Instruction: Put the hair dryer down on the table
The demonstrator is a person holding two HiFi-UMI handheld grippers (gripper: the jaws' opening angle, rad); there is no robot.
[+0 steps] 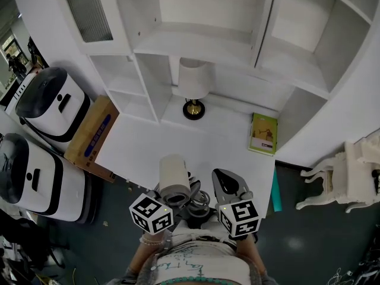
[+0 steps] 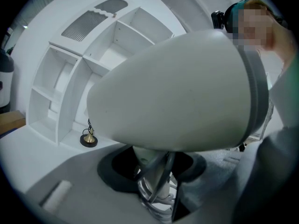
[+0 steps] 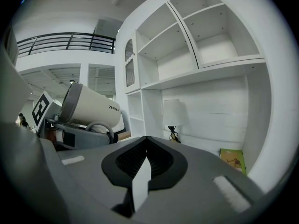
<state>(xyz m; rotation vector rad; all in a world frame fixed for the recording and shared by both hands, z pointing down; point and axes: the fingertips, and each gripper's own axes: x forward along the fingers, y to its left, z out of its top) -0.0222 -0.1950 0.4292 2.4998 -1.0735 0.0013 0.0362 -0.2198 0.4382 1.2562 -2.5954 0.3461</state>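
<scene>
The white shelf unit [image 1: 249, 34] rose behind the tabletop [image 1: 172, 144], and in its open bay along the tabletop's far edge stood a table lamp [image 1: 194, 82] with a white shade and a brass-and-black foot. Towards the far right corner of the tabletop a green book [image 1: 263, 133] lay flat, close to the upright of the right-hand compartments. Off the left edge a cardboard box [image 1: 92, 136] sat closed, so its contents could not be told. The hair dryer [image 1: 174, 177] was not on the tabletop. It hung over the near edge, carried in the left claw [image 2: 156, 172], whose jaws were clamped on its handle, with the grey cord [image 2: 156, 197] wound in loops around that handle. The pale barrel stood directly above the jaws and filled most of the left gripper view. In the right gripper view it appeared tilted. The right claw [image 3: 145, 146] was just beside the dryer on its right, apart from it. Its jaws were pressed together with nothing between them, pointing towards the lamp and the book.
</scene>
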